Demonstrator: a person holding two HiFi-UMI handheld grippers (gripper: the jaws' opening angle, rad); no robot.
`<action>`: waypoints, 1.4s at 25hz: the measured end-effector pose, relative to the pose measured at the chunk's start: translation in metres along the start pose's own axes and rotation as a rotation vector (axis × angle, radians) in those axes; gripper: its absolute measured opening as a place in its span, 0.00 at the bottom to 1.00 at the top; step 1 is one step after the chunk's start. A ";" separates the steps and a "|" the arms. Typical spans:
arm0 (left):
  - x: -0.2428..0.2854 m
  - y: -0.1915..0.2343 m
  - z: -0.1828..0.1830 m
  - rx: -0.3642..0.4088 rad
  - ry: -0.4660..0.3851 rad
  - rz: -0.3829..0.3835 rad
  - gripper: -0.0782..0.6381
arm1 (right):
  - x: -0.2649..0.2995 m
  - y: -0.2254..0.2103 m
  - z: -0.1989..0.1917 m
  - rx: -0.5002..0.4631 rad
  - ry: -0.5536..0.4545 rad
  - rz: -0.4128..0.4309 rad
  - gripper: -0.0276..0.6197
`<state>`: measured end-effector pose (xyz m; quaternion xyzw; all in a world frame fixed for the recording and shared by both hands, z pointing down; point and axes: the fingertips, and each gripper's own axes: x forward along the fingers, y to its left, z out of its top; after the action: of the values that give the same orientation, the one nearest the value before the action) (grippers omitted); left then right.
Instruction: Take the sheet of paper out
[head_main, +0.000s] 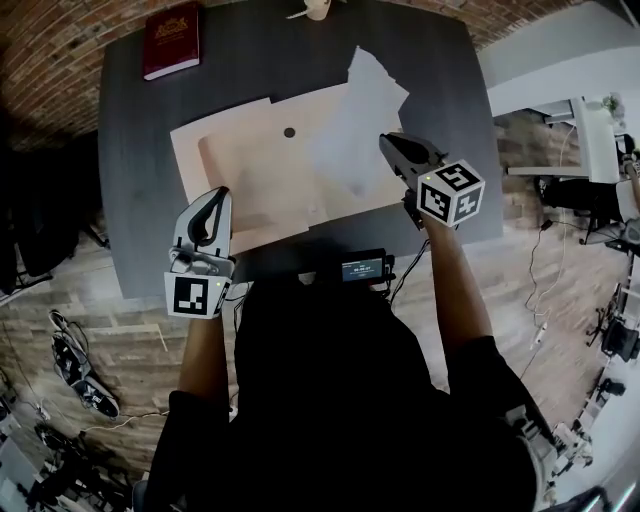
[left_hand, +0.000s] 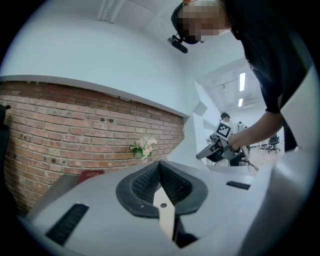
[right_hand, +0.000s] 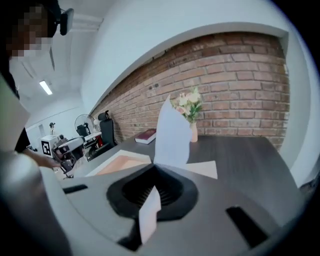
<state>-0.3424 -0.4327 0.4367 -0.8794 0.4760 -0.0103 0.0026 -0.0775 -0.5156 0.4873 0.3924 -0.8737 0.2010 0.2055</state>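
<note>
**Risks**
- Bench (head_main: 130, 200): nothing pins the envelope (head_main: 250, 165) to it. My L claw (left_hand: 161, 170) is shut on a tan strip of envelope edge at the near-L corner. If that pinch is only a flap, the whole envelope prob. rises w/ the sheet or skids across the bench.
- Sheet of paper (right_hand: 172, 132): R claw (right_hand: 154, 175) is clamped on its near edge, jaws fully together on it. The sheet stands up in front of the claw, over the envelope's R half.
  - Pinch is thin & near one edge, so it could tear or crease if the lower part drags on the envelope mouth.
  - It could also slip free on a fast pull.
- Sheet is floppy. A swing twd the back could brush the vase w/ flowers (right_hand: 193, 131), which looks light & tippy.
- Red book (head_main: 172, 40) is well apart, no concern.

**Hard to read**
- Can't tell if the sheet's lower edge is clear of the envelope. In head view the sheet is blurred & pale over the tan, and the R claw covers that spot.
- Envelope opening is not visible in any view.
- L gripper view shows wall, no bench top under the claw, so how far that corner is off the bench is unknown.
- Vase is cut off at the top of head view.
- Small dark dot (head_main: 289, 132) on the envelope could be a clasp or a hole; too small to say.
</note>
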 end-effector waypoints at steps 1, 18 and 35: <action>-0.002 -0.007 0.006 0.013 -0.005 0.002 0.10 | -0.012 0.001 0.007 -0.033 -0.032 -0.010 0.05; -0.094 -0.201 0.066 0.048 -0.079 0.073 0.10 | -0.220 0.097 -0.024 -0.270 -0.355 0.063 0.05; -0.206 -0.269 0.053 -0.045 -0.024 0.188 0.10 | -0.281 0.192 -0.106 -0.210 -0.445 0.163 0.05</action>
<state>-0.2283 -0.1137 0.3847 -0.8307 0.5566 0.0115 -0.0105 -0.0326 -0.1746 0.3946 0.3318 -0.9422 0.0338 0.0309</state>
